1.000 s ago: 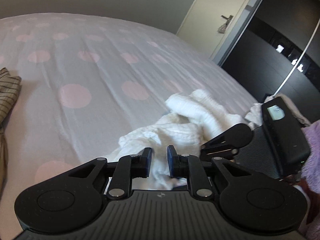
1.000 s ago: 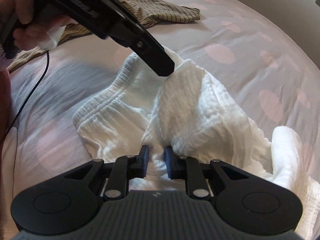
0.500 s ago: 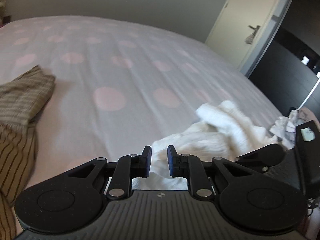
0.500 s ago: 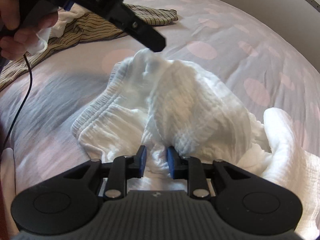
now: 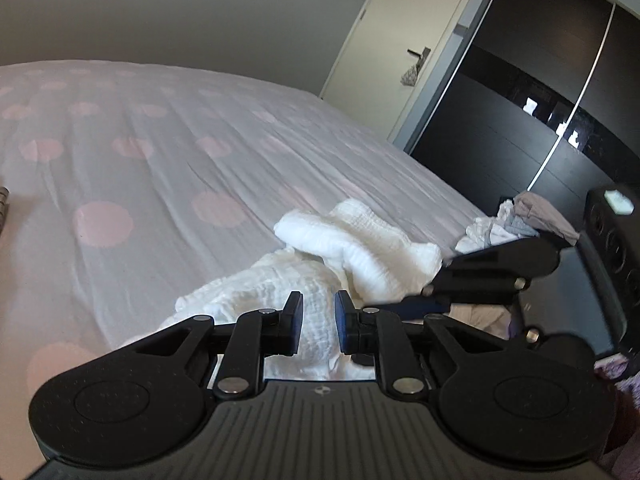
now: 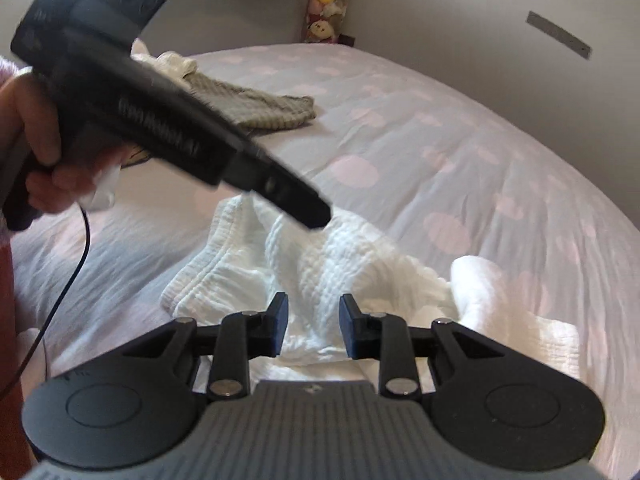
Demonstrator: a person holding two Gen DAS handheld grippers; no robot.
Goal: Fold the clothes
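- Bed (image 5: 168, 168) with a pale cover dotted pink carries everything; the far and left stretch of the cover is bare in the left wrist view.
- Striped garment (image 6: 272, 110) lies crumpled toward the bed's far-left part in the right wrist view, well apart from the white one.
- A person's hand (image 6: 44, 148) grips the left hand-held gripper (image 5: 317, 322); a thin cable hangs below it.
- Left hand-held gripper: jaws narrow but apart, nothing pinched; white cloth shows behind the gap. Its tip hovers just over the white heap's top in the right wrist view; contact not clear.
- White garment (image 6: 320, 264), crinkled, bunched in a heap near the bed's near edge, ribbed waistband at its left side.
- Right hand-held gripper (image 6: 313, 326): jaws apart, have just been opening; cloth lies beyond the gap, pads not pressing it.
- Small clothes pile (image 5: 516, 220) sits at the bed's right edge, next to the dark wardrobe (image 5: 532, 92); closed door (image 5: 400, 40) beyond.
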